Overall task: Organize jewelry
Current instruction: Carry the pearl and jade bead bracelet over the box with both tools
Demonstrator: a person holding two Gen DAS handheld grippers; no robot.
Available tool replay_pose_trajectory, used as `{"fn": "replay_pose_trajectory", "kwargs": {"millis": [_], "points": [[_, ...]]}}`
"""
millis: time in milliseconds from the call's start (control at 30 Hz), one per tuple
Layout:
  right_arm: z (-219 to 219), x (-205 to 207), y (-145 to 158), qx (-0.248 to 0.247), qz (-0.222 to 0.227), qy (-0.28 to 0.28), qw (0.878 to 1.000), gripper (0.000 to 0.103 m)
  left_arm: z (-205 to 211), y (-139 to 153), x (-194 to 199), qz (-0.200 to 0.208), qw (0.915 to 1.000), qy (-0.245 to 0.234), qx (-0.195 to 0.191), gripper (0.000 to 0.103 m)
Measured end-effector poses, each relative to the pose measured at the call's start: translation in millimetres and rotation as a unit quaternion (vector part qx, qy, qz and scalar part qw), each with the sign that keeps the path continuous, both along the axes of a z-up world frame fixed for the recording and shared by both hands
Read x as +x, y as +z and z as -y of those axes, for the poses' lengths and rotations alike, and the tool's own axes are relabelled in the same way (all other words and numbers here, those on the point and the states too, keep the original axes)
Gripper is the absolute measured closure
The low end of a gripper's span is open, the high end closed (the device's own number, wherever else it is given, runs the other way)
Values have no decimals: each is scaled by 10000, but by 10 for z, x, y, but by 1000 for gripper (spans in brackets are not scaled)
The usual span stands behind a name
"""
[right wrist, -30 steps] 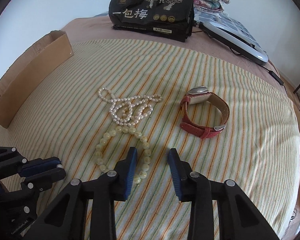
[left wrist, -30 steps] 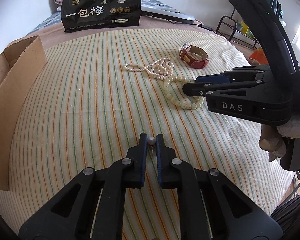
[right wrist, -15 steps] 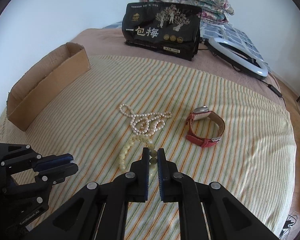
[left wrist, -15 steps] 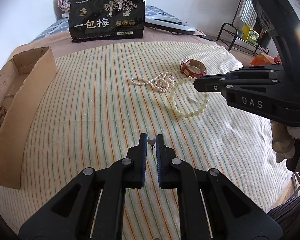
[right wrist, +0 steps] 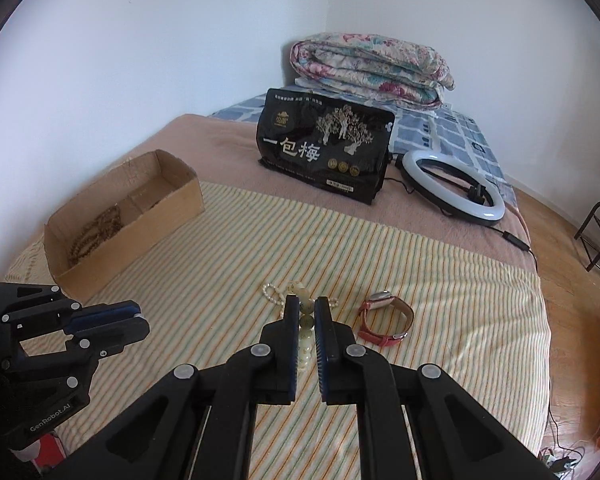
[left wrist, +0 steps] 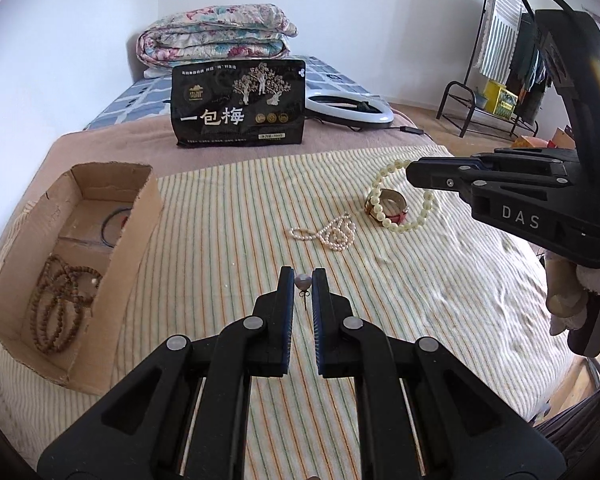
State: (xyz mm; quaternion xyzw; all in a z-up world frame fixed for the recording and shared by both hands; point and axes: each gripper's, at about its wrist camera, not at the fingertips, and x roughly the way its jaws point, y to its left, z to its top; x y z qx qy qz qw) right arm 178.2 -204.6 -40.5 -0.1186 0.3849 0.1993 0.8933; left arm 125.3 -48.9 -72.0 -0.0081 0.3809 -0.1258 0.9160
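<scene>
My left gripper is shut on a small pearl earring, held above the striped cloth. My right gripper is shut on a pale green bead bracelet, which hangs in the air from its tips. A white pearl necklace and a red-strap watch lie on the cloth. A cardboard box stands at the left, holding brown wooden beads and a dark ring.
A black snack bag stands behind the cloth. A ring light with its cable lies to the right of it. A folded quilt lies at the back. A metal rack stands on the floor at the right.
My right gripper closed on the green bead bracelet and lifted it off the cloth. Both grippers rose and drew back. The left one still holds the earring.
</scene>
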Motion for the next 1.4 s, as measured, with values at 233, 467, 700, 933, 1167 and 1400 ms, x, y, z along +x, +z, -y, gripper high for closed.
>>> {"fn": "replay_pose_trajectory", "kwargs": {"millis": [233,467,700,933,1167,1400], "points": [[-177,-56,217,157,256,125,9995,98,-221,327,-48,319,9993,195,67,96],[-449,-44,363,289,435,298,9982,98,-456,550,-37,560,9971,438,268,96],[-816,92,464,357,535,543,9965,98,-854,752,31,759,9930,874,228,96],[-1220,289,508,501,584,767,9941,98,-1245,876,90,842,9887,1193,351,96],[-1630,515,473,700,539,973,9913,98,-1553,903,149,859,9848,1445,441,96],[-1983,672,348,828,424,1214,9882,98,-1794,830,242,786,9822,1649,437,96]]}}
